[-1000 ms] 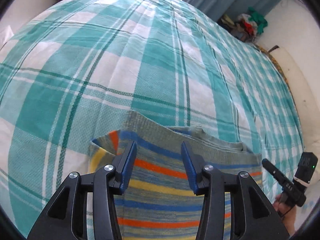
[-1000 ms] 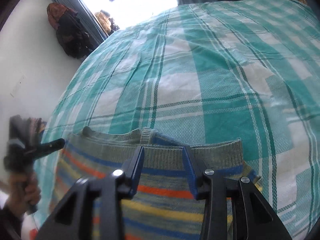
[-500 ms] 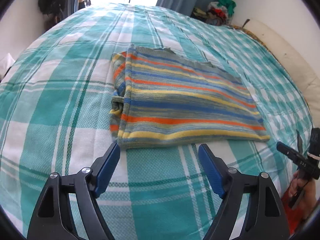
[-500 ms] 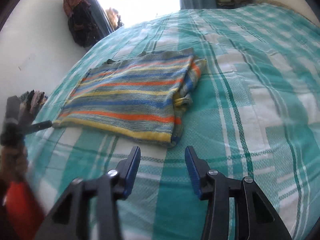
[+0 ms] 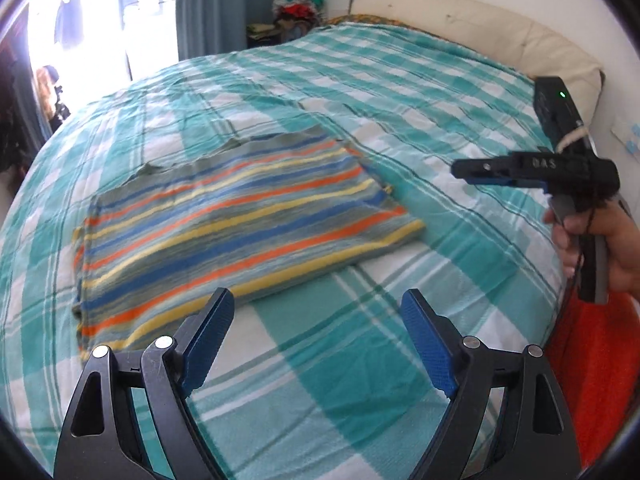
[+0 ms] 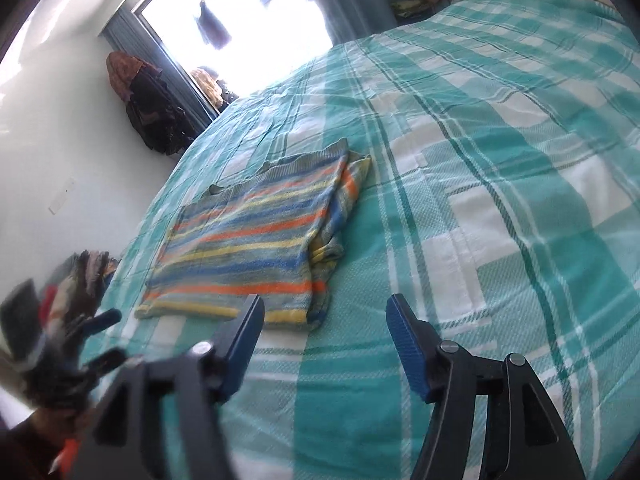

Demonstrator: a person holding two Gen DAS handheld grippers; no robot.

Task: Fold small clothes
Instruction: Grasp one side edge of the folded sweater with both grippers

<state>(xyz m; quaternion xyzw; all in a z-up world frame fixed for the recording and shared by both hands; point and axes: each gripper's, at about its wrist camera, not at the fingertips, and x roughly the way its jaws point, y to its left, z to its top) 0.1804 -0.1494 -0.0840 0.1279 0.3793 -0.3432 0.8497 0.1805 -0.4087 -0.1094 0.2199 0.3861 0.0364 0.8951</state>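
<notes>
A striped knit garment, in orange, blue, yellow and grey, lies folded flat on the bed; it also shows in the right wrist view. My left gripper is open and empty, held above the bedspread just in front of the garment's near edge. My right gripper is open and empty, near the garment's near right corner. The right gripper also shows in the left wrist view, held off to the right of the garment. The left gripper appears blurred at the lower left of the right wrist view.
The bed has a teal and white plaid cover. A cream headboard runs along the far right. Piled clothes sit in the far corner by a curtain. Dark clothes hang on the wall by the window.
Both grippers have let go of the garment's far edge, opened wide and pulled back and up. The garment now lies folded in front of them.
</notes>
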